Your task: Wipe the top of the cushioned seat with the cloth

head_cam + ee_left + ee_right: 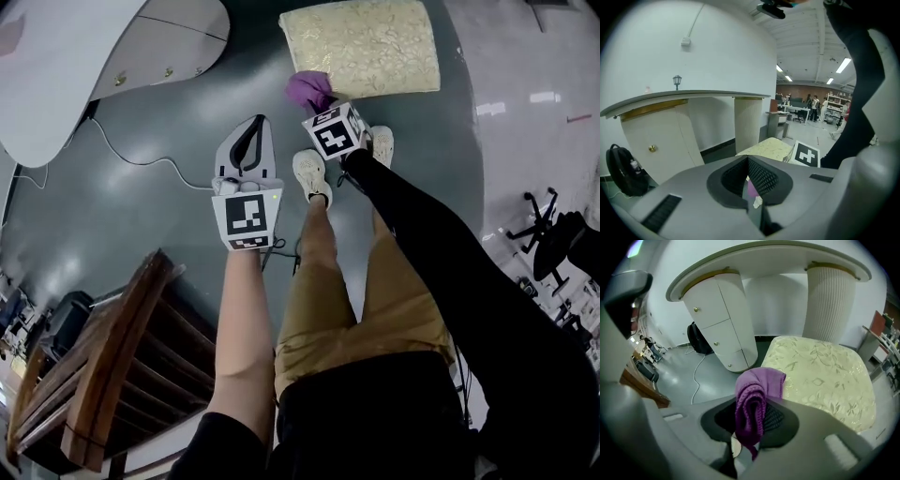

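Right tool [751, 414] pinches the cloth [758, 386], its folded length pointing along the jaws toward the cushioned seat [825, 376]. Left tool [748, 164] is pressed together.

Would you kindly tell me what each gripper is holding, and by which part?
The right gripper is shut on the purple cloth, pinching a bunched fold; the left gripper is shut and holds nothing.

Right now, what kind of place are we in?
Probably a big open workshop or lab hall: long ceiling lights, storage shelves and desks far off, and a shiny grey floor.
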{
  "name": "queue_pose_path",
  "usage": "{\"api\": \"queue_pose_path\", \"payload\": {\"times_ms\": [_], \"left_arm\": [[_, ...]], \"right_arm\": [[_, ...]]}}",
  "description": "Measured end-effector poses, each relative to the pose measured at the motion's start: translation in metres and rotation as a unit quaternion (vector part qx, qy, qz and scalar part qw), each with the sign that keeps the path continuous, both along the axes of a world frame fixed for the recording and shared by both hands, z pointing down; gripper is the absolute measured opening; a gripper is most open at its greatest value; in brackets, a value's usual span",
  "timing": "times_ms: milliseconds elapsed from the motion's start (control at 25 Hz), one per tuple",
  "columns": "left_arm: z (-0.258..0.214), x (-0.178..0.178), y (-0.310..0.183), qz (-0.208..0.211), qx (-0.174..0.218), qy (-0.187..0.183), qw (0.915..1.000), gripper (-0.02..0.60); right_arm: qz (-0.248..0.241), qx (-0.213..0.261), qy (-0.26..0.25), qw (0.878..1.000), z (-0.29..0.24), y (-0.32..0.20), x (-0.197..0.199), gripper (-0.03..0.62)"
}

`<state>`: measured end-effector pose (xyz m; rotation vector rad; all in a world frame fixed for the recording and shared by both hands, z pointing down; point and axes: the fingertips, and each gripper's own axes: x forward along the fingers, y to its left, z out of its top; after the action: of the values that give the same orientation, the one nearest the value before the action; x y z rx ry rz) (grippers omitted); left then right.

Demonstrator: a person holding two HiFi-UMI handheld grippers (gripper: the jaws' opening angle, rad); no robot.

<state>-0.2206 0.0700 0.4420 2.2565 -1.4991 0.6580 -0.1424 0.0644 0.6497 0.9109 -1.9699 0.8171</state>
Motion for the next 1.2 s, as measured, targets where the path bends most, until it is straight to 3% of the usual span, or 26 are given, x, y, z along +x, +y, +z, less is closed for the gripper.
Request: {"api": "queue_pose_path", "payload": {"times_ms": [200, 360, 680, 840, 920, 1080, 1120, 1200], "left_arm": [[0.003, 0.003, 0.001, 0.0, -0.004, -0.001, 1.0, 0.006], [0.006, 0.016, -0.006, -0.002, -0.007, 0.004, 1.0, 0.006], [0.003, 0.081, -0.032, 0.011, -0.006, 0.012, 0.9998, 0.006], [0.002, 0.12, -0.042, 0.024, -0.004, 0.013, 0.9996, 0.006], [0.001, 0.137, -0.046, 0.026, -0.005, 0.012, 0.9996, 0.006], [0.004, 0.167, -0.047, 0.023, -0.015, 0.02, 0.9994, 0.006], [0.006, 0.173, -0.048, 0.022, -0.018, 0.023, 0.9993, 0.006], [0.012, 0.184, -0.051, 0.02, -0.022, 0.026, 0.9992, 0.006]], "right_arm": [[-0.017, 0.028, -0.002, 0.999, -0.006, -0.007, 0.015, 0.083], [-0.002, 0.041, 0.007, 0.999, -0.011, -0.022, 0.052, 0.083], [0.135, 0.038, 0.052, 0.989, -0.012, -0.062, 0.213, 0.083], [0.179, 0.039, 0.059, 0.981, -0.013, -0.068, 0.286, 0.083], [0.218, 0.027, 0.077, 0.972, -0.011, -0.064, 0.325, 0.083], [0.342, -0.049, 0.089, 0.934, 0.005, -0.029, 0.404, 0.083], [0.354, -0.057, 0.087, 0.93, 0.006, -0.021, 0.417, 0.083], [0.346, -0.056, 0.082, 0.933, 0.006, -0.012, 0.43, 0.083]]}}
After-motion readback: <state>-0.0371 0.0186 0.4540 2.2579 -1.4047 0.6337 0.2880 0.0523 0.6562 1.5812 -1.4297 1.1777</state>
